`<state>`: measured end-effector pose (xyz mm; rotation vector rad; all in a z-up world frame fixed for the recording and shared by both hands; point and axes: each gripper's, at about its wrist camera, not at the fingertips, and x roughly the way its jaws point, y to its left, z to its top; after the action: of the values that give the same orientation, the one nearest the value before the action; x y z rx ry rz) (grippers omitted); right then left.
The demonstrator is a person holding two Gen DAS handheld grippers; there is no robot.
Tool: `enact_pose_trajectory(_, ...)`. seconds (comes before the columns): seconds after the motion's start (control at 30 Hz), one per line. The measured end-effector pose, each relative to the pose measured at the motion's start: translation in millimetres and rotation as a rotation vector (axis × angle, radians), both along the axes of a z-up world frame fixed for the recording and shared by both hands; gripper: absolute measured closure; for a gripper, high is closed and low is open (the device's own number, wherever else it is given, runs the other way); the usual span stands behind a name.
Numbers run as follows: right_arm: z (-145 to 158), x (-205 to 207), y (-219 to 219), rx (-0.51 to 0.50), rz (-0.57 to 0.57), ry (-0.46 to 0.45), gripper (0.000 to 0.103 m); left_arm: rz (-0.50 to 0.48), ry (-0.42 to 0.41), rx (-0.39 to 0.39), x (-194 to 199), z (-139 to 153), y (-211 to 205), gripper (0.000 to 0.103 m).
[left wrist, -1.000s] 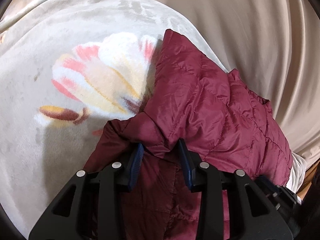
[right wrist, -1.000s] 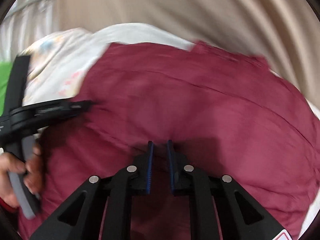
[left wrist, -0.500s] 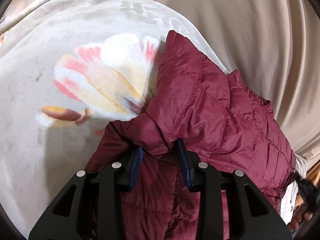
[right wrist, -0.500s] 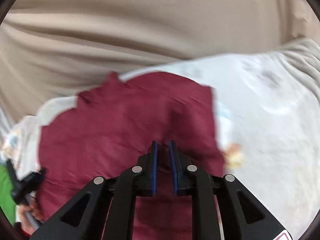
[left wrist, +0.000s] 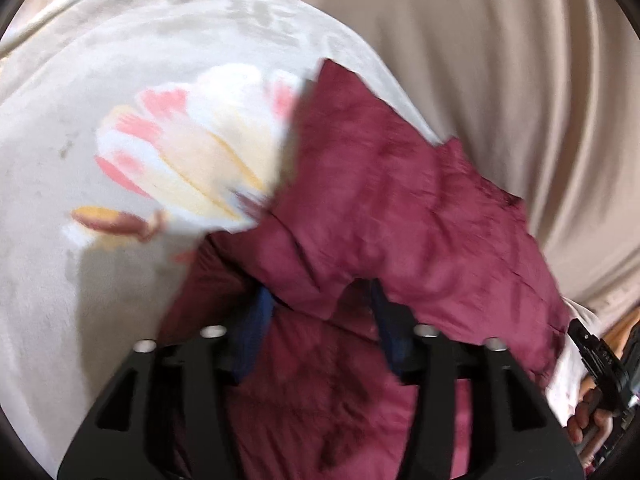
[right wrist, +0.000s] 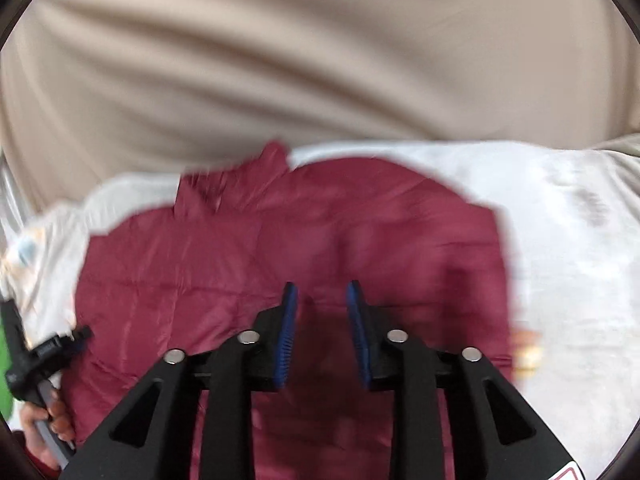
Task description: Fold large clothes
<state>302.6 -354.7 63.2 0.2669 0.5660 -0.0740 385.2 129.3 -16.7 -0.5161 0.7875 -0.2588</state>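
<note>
A maroon quilted jacket (left wrist: 400, 208) lies folded on a cream blanket with a flower print (left wrist: 180, 160). My left gripper (left wrist: 320, 294) sits at the jacket's near edge. Its jaws are opening, and a loose fold of the jacket hangs between the blue pads (left wrist: 252, 336) without being pinched. In the right wrist view the jacket (right wrist: 280, 248) spreads out in front of my right gripper (right wrist: 321, 285). Those jaws are opening too. Only the flat jacket surface shows in the gap between them, and nothing is gripped.
A beige draped cloth (right wrist: 320, 60) rises behind the blanket (right wrist: 560, 260). A hand holding the other gripper's handle shows at the lower right of the left view (left wrist: 592, 412) and at the lower left of the right view (right wrist: 52, 416). A green strip (right wrist: 4, 368) sits at the far left edge.
The left jaws have spread and let go of the jacket fold they pinched. The right gripper swung across the jacket toward its right side, and its nearly closed jaws have parted.
</note>
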Motion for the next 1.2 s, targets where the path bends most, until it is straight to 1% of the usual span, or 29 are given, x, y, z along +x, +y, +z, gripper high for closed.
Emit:
enact_pose_trajectory(0.03,3,-15,-17,-0.007,-0.035,-0.009,0.069,-0.029,0.008,-0.036,-4,3,-3,0.036)
enact_pose_trajectory(0.07,3,-27,-29,-0.015,-0.057,-0.009,0.069,-0.060,0.014,-0.072,-8,7,-8,0.032)
enact_pose_trajectory(0.1,1,-39,-42,-0.020,-0.088,-0.007,0.069,-0.104,0.026,-0.094,-11,9,-17,0.031)
enact_pose_trajectory(0.17,-6,-58,-68,0.003,-0.137,0.005,0.067,-0.163,0.052,-0.082,-13,8,-33,0.031)
enact_pose_trajectory(0.2,-12,-64,-79,0.031,-0.156,0.015,0.067,-0.175,0.060,-0.043,-15,5,-42,0.031)
enact_pose_trajectory(0.23,-18,-69,-88,0.059,-0.171,0.025,0.065,-0.171,0.050,0.003,-17,3,-48,0.036)
enact_pose_trajectory(0.27,-28,-73,-99,0.101,-0.181,0.045,0.065,-0.162,0.037,0.052,-19,2,-52,0.049)
enact_pose_trajectory(0.3,-33,-75,-104,0.119,-0.182,0.054,0.065,-0.165,0.027,0.087,-20,2,-55,0.055)
enact_pose_trajectory(0.33,-38,-76,-107,0.136,-0.179,0.063,0.065,-0.179,0.021,0.079,-20,4,-58,0.079)
enact_pose_trajectory(0.37,-43,-74,-106,0.147,-0.172,0.069,0.065,-0.190,0.022,0.046,-19,4,-57,0.096)
enact_pose_trajectory(0.43,-45,-75,-102,0.142,-0.149,0.075,0.065,-0.161,0.013,0.022,-17,5,-54,0.099)
enact_pose_trajectory(0.5,-48,-65,-84,0.125,-0.116,0.080,0.065,-0.118,-0.003,0.030,-16,6,-52,0.099)
enact_pose_trajectory(0.57,-48,-58,-68,0.081,-0.090,0.089,0.065,-0.116,0.003,0.016,-14,3,-49,0.099)
enact_pose_trajectory(0.63,-51,-54,-56,0.015,-0.089,0.106,0.064,-0.125,0.017,0.008,-15,-2,-50,0.099)
enact_pose_trajectory(0.7,-60,-55,-46,-0.073,-0.087,0.148,0.064,-0.133,0.027,0.014,-14,-6,-51,0.099)
enact_pose_trajectory(0.77,-65,-58,-37,-0.148,-0.061,0.174,0.064,-0.136,0.025,0.024,-14,-7,-52,0.099)
enact_pose_trajectory(0.8,-68,-59,-34,-0.166,-0.041,0.185,0.063,-0.137,0.025,0.029,-13,-7,-53,0.099)
enact_pose_trajectory(0.87,-69,-54,-32,-0.198,-0.026,0.204,0.061,-0.139,0.026,0.041,-10,-7,-57,0.099)
enact_pose_trajectory(0.93,-67,-46,-29,-0.224,-0.032,0.198,0.061,-0.140,0.022,0.052,-8,-8,-60,0.099)
enact_pose_trajectory(1.0,-63,-31,-31,-0.196,-0.045,0.177,0.061,-0.142,0.017,0.058,-9,-8,-60,0.099)
enact_pose_trajectory(1.03,-61,-26,-34,-0.162,-0.050,0.164,0.069,-0.144,0.017,0.058,-8,-8,-61,0.099)
enact_pose_trajectory(1.07,-60,-22,-40,-0.099,-0.046,0.145,0.076,-0.145,0.017,0.057,-8,-8,-62,0.099)
enact_pose_trajectory(1.1,-62,-19,-46,-0.052,-0.053,0.147,0.092,-0.147,0.018,0.057,-7,-8,-62,0.099)
enact_pose_trajectory(1.13,-66,-17,-52,-0.016,-0.074,0.164,0.101,-0.150,0.018,0.059,-7,-9,-62,0.098)
enact_pose_trajectory(1.2,-74,-23,-57,0.036,-0.073,0.176,0.102,-0.152,0.018,0.066,-7,-9,-63,0.098)
